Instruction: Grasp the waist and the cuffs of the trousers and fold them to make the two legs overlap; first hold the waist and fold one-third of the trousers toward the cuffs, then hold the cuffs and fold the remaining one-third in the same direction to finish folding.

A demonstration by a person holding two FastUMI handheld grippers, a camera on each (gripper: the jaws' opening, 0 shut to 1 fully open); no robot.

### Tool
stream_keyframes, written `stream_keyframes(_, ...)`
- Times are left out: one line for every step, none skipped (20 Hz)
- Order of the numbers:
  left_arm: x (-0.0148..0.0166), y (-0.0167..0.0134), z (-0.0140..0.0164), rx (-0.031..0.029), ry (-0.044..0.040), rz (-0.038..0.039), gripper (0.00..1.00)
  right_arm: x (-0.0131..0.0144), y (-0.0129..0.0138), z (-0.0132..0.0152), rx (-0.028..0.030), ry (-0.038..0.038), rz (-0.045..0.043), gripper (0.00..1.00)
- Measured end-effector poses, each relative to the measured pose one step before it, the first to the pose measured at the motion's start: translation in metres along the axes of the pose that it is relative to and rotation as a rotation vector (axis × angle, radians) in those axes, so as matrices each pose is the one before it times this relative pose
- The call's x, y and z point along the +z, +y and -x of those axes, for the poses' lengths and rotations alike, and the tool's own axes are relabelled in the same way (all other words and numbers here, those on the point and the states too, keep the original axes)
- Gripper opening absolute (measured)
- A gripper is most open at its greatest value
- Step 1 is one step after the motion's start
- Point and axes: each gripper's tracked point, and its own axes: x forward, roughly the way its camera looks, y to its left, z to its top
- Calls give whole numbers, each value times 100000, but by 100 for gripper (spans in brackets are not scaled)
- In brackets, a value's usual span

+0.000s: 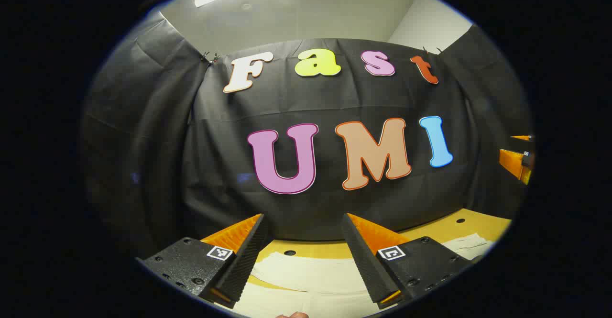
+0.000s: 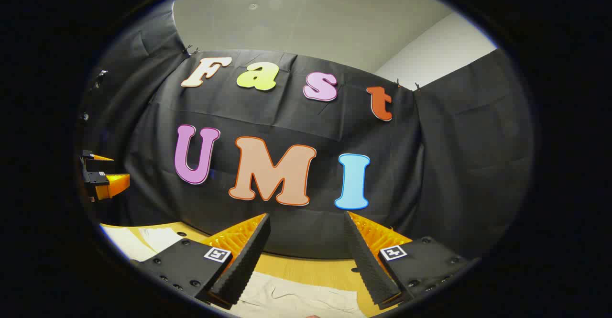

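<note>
Both grippers agape; trousers cut off below.

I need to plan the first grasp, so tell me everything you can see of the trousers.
The trousers are pale cream cloth, thin and soft by the look, lying flat on the yellowish wooden table with light creases. In the left gripper view they spread under and beyond the open left gripper; another pale patch lies at right. In the right gripper view they lie below the open right gripper. Neither gripper touches them. Waist and cuffs cannot be told apart.
</note>
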Motion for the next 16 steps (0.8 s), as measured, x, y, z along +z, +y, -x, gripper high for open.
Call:
stream_keyframes(17,-86,-63,-87,-299,-655,94,-205,-86,99,71,313,-290,97)
stream_keyframes(117,-80,-25,-16,-224,-592,94,-197,-24,-13,-56,381,-240,97)
stream_keyframes(-108,-127,57,-137,-77,-232,94,-210,-212,-47,-586,390,178,97)
stream_keyframes(-1,-128,7,5,-18,17,94,-303,-190,-59,-563,518,787,97)
stream_keyframes(-37,-105,-49,-49,126,349,94,-280,-187,72,-262,600,972,97)
stream_keyframes(-126,-200,-34,0,456,503,94,-316,-185,-6,118,789,975,97)
stream_keyframes(-301,-203,-84,-71,713,457,94,-134,-158,-28,286,446,871,97)
stream_keyframes(-130,-258,-34,-177,475,429,94,-209,-213,119,141,264,774,97)
stream_keyframes(-58,-83,-104,14,232,246,94,-104,-239,15,118,190,414,97)
stream_keyframes(40,-168,-63,-25,-32,118,94,-133,-21,-95,290,488,240,97)
stream_keyframes(51,-153,-105,40,-104,49,94,-231,-155,140,200,427,89,97)
stream_keyframes(31,-31,-133,0,-82,192,94,-109,-136,-14,231,433,-99,97)
stream_keyframes(-60,-81,25,21,-110,256,94,-91,-130,-66,149,273,-14,97)
stream_keyframes(71,-89,-60,6,-214,222,94,11,-176,-151,-158,99,228,97)
stream_keyframes(59,-38,-60,94,-98,41,94,-110,-209,64,-234,1,124,97)
stream_keyframes(9,16,-93,116,-80,-14,94,16,-131,-87,-192,-14,-92,97)
